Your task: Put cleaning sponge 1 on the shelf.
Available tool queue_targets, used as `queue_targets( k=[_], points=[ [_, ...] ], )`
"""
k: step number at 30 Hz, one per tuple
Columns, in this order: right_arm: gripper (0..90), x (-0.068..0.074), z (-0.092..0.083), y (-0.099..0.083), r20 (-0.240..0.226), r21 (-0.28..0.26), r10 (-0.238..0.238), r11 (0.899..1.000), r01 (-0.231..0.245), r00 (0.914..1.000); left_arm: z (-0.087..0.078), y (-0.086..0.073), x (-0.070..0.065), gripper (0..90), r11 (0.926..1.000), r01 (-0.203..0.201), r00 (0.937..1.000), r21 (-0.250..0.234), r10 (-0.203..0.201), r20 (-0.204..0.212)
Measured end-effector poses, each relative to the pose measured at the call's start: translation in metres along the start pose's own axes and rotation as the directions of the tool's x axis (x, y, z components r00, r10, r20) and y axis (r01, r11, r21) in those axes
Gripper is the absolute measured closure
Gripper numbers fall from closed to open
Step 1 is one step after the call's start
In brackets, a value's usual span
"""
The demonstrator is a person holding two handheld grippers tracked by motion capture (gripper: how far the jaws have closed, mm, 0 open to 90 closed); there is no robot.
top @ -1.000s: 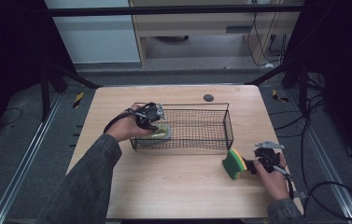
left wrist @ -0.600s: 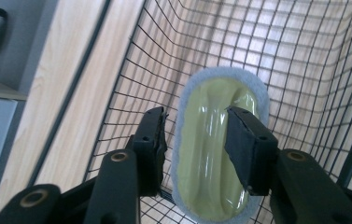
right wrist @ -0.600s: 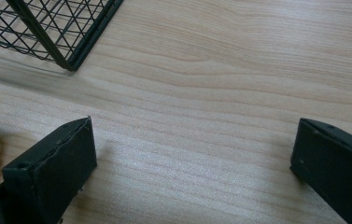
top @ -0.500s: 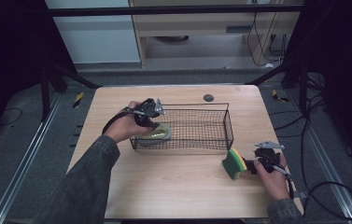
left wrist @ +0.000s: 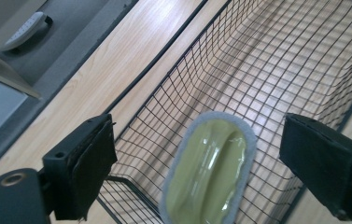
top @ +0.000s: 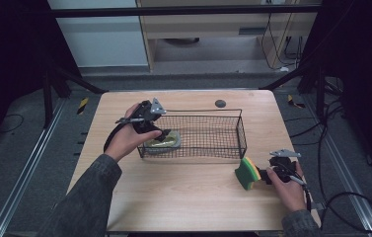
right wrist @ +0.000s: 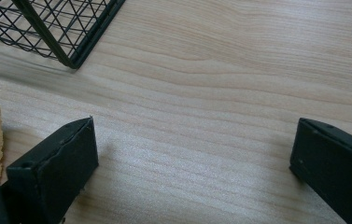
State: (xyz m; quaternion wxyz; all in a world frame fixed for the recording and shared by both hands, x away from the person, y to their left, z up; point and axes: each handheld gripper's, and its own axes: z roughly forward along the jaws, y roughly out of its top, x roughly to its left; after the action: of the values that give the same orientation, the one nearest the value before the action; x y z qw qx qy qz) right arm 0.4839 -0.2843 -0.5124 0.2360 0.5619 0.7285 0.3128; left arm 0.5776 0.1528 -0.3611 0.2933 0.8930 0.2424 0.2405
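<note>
Sitting in the wire basket (top: 213,133), the scrub pad (left wrist: 208,175) lies free; left gripper (left wrist: 201,158) jaws just spread. Right gripper (right wrist: 192,172) gapes beside the sponge (top: 246,174) on the wooden table (top: 183,192).

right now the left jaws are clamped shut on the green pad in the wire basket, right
Not quite. The left gripper has just been opening: in the left gripper view its jaws stand apart on either side of the green pad, not touching it. The pad does lie in the wire basket.

Table (top: 183,197): basket (top: 240,133), sponge (top: 245,173), disc (top: 220,103)
</note>
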Motion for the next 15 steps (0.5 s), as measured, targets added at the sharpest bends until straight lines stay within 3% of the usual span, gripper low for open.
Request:
queue_targets(
  k=[5,9,11,15],
  points=[
    [3.1,0.0,-0.001,0.0,0.001,0.004,-0.004,1.0,0.004,1.0,-0.014,-0.016,-0.002,8.0,0.9987,0.032,0.9994,-0.04,-0.033,-0.015],
    [10.3,-0.004,-0.006,0.003,-0.007,0.018,0.009,1.0,-0.009,0.9999,-0.027,-0.035,-0.006,6.3,0.9962,0.063,0.9957,-0.06,-0.067,-0.065],
    [12.1,-0.005,-0.011,0.005,-0.023,0.008,0.004,1.0,-0.004,0.9997,-0.034,-0.049,-0.008,6.2,0.9905,0.109,0.9874,-0.084,-0.118,-0.106],
    [13.3,-0.004,-0.03,0.005,-0.008,-0.004,-0.002,1.0,0.002,1.0,-0.042,-0.083,-0.016,6.2,0.9735,0.193,0.9687,-0.122,-0.209,-0.133]
  ],
)
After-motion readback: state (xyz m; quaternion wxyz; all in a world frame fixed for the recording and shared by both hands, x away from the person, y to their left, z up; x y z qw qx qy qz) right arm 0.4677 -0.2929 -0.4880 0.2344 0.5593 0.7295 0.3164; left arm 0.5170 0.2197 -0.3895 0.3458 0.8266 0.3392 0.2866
